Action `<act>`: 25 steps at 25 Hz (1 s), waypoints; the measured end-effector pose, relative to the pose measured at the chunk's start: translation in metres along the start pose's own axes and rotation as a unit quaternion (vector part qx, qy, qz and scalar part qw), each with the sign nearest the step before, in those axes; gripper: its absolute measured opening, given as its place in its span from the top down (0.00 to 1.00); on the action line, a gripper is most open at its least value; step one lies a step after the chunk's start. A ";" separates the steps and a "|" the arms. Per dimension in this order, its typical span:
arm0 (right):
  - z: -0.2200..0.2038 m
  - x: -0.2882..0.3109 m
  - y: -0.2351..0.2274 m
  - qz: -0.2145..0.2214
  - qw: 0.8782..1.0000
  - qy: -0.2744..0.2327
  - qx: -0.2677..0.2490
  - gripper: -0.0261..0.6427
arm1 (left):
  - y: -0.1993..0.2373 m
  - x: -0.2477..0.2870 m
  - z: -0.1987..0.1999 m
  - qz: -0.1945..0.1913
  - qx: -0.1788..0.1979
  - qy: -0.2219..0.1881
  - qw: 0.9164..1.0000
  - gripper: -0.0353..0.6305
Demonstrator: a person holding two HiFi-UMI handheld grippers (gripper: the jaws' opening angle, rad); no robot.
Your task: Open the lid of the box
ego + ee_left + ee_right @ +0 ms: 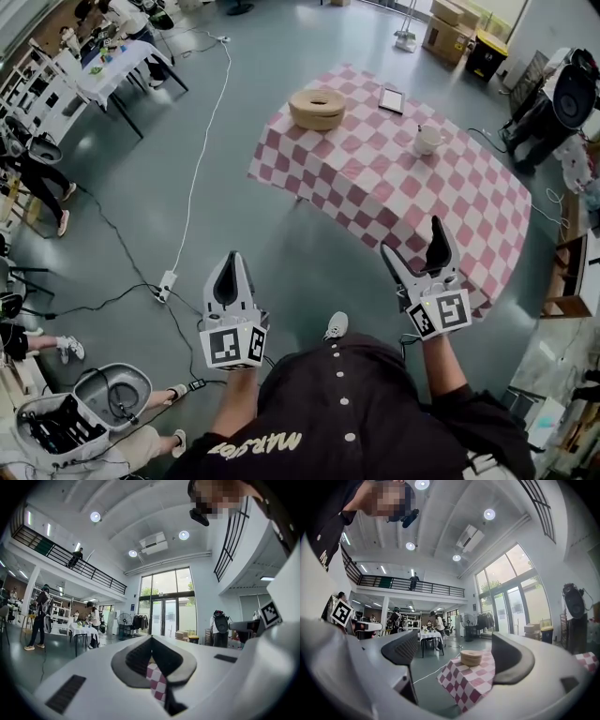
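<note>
The box [317, 109] is a round tan one with its lid on, standing at the far left corner of a table with a pink-and-white checked cloth [441, 206]. Both grippers hang over the floor, well short of the table. My left gripper [231, 255] is shut with nothing in it; in the left gripper view its tips [151, 638] meet over a sliver of checked cloth. My right gripper [412, 236] is open and empty near the table's near edge. In the right gripper view the box [471, 657] shows far off between the spread jaws [457, 651].
A white mug [428, 140] and a flat dark tablet [391, 99] lie on the same table. A white cable and power strip [167, 281] run across the grey floor at left. Another table [112, 66] and people stand at far left; cardboard boxes [450, 28] sit beyond the table.
</note>
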State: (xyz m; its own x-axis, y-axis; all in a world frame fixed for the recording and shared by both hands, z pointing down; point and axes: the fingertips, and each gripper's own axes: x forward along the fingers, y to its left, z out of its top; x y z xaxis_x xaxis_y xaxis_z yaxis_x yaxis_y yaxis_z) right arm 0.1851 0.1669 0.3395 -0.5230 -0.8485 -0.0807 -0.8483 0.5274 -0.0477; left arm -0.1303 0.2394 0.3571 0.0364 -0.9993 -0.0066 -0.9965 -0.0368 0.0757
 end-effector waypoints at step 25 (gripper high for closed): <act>-0.024 0.034 -0.053 0.004 1.000 0.011 0.014 0.25 | -0.030 0.057 -0.026 0.001 -0.009 0.020 1.000 0.93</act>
State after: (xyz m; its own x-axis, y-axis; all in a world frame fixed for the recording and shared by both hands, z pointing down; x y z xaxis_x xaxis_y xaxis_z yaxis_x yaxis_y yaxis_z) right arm 0.2101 0.1087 0.3634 -0.5312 -0.8452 -0.0591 -0.8418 0.5344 -0.0759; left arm -0.0962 0.1839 0.3806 0.0384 -0.9987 0.0330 -0.9949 -0.0351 0.0944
